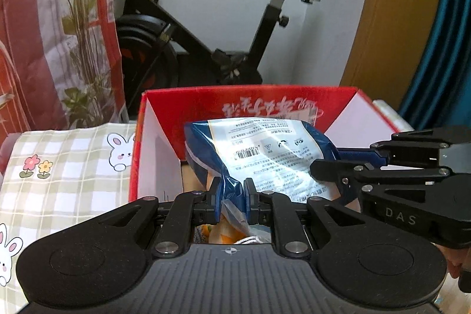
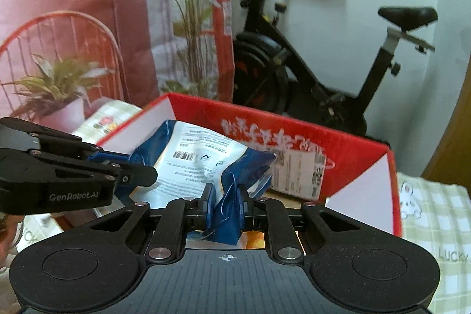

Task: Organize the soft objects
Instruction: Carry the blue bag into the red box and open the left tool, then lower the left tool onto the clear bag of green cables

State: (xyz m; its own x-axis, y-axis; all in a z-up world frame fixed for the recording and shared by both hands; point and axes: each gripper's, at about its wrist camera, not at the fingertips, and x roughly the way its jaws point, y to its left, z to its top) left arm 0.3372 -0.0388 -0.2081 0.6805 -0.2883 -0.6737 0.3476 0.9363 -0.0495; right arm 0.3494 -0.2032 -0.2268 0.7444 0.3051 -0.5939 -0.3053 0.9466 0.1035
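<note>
A white wall backs the scene, with a black exercise bike (image 1: 206, 28) standing against it. At the far left hangs a red-and-white bag (image 1: 38, 28) printed with green leaves, and in the right wrist view a potted plant (image 2: 56, 90) sits before a red wire chair back (image 2: 59, 49). Below them lies a green checked cloth (image 1: 64, 167) with rabbit and flower prints, covering the surface. Just right of the cloth stands an open red cardboard box (image 1: 250, 99) with white inner walls and white lettering on its far wall. Over the box's opening hangs a blue-and-white plastic packet (image 1: 265, 155), printed with small text and a barcode, crumpled where it is gripped. The left hand-held gripper (image 1: 232, 196) is nearly closed, its pads pinching one blue edge of the packet. The right hand-held gripper (image 2: 225, 203) is likewise nearly closed on the packet's other blue edge, coming in from the right side of the left wrist view. A wooden door edge (image 1: 391, 19) rises at the far right.
</note>
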